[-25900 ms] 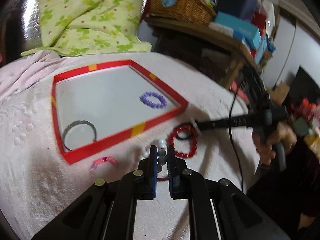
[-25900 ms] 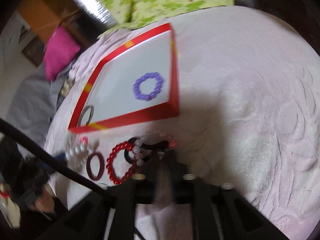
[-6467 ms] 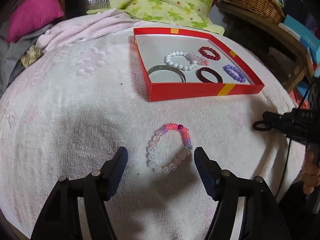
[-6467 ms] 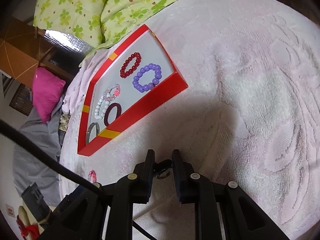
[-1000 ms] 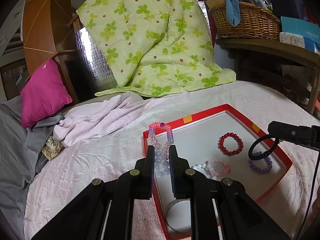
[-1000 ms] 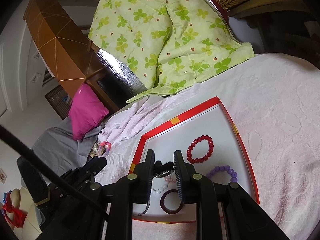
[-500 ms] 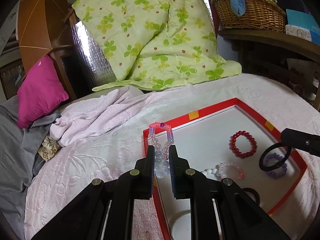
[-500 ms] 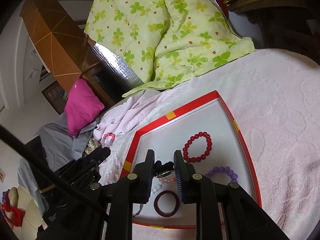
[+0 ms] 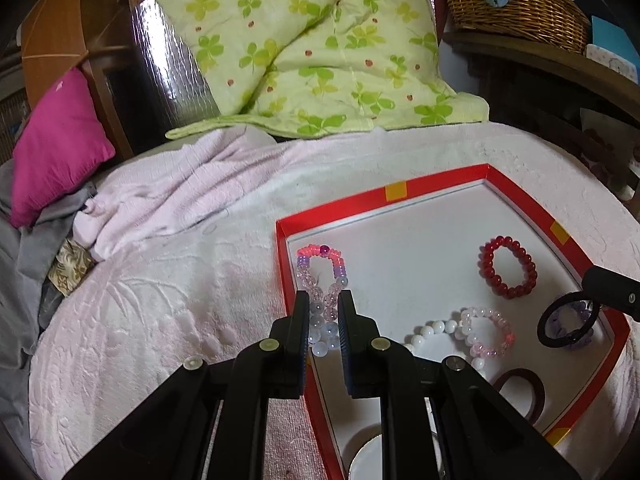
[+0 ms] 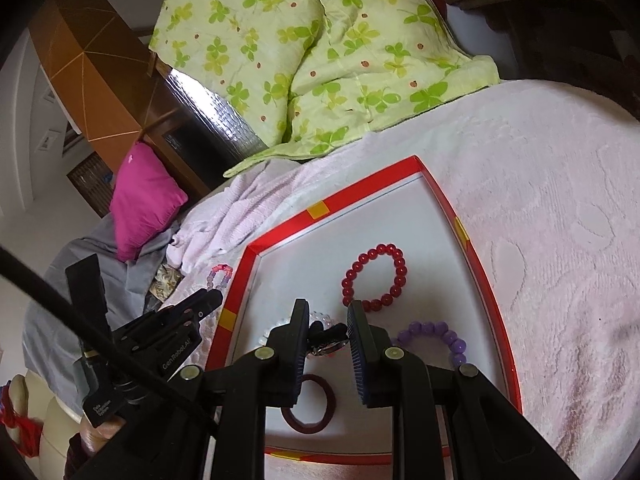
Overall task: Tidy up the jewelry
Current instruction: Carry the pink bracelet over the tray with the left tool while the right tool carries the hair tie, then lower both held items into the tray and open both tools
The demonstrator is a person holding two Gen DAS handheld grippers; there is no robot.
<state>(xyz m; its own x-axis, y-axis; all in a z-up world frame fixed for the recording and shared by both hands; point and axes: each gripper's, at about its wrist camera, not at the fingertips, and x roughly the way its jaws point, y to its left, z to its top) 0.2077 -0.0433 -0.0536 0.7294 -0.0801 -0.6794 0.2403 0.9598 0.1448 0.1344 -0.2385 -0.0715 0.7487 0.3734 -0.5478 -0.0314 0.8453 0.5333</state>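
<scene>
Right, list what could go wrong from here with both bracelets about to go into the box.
1. The left gripper holds the pink and clear bead bracelet right at the red box wall; released there, it might land on the wall or outside it.
2. The right gripper holds a black band that hangs over the purple bracelet; dropped there, they could pile up.
3. The black band is pinched at one small spot and may slip early.

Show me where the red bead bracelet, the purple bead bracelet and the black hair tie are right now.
red bead bracelet (image 9: 508, 267): left wrist view, on its beads.
purple bead bracelet (image 10: 448, 335): right wrist view, on its upper beads.
black hair tie (image 9: 567, 326): left wrist view, on its band, hanging from the right claw.
</scene>
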